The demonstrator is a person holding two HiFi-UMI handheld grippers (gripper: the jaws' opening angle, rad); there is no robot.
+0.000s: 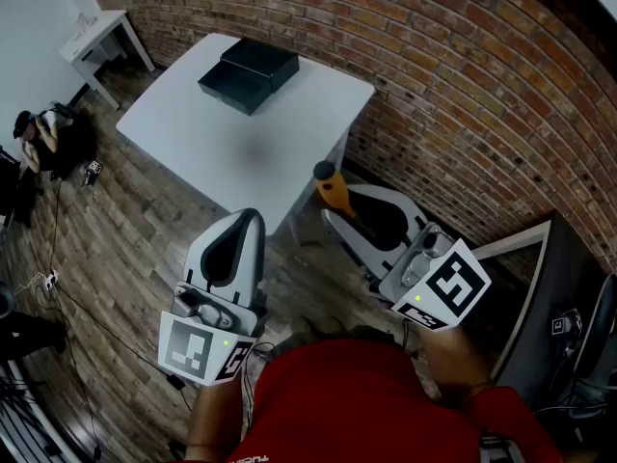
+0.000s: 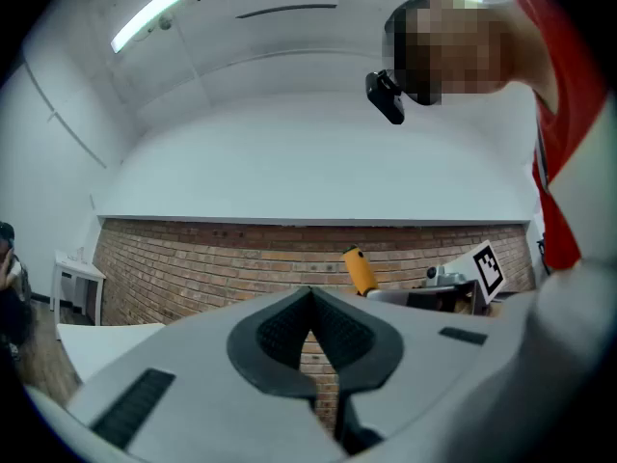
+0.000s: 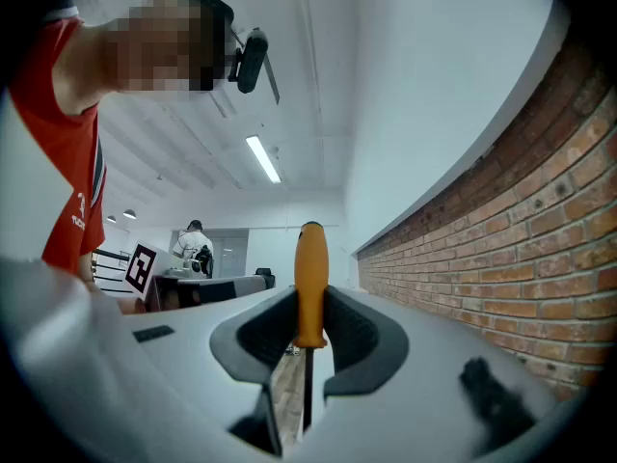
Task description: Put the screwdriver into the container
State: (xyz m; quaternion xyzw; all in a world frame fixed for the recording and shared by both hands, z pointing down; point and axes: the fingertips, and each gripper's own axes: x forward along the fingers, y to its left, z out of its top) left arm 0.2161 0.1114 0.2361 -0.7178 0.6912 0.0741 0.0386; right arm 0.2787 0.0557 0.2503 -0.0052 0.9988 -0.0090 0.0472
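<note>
My right gripper (image 3: 308, 328) pinches the screwdriver (image 3: 310, 268), its long axis in line with the jaws and its orange handle sticking out forward. The container (image 1: 249, 73) sits on the counter (image 1: 289, 152), well ahead and to my left. My left gripper (image 2: 310, 307) is pressed together on nothing.

Screwdriver (image 3: 310, 278) tip hidden inside right gripper (image 3: 309, 297), container (image 1: 249, 73) interior too dark, small to tell.

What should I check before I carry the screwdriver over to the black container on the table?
1. Screwdriver clamped by its orange handle in the right gripper: ok.
2. Left gripper shut with nothing in it: ok.
3. Container in sight on the white table: ok.
4. Right gripper above the container: not ok, it is off the table, near the person's body.
5. Inside of the container free: cannot tell, too far away.
</note>
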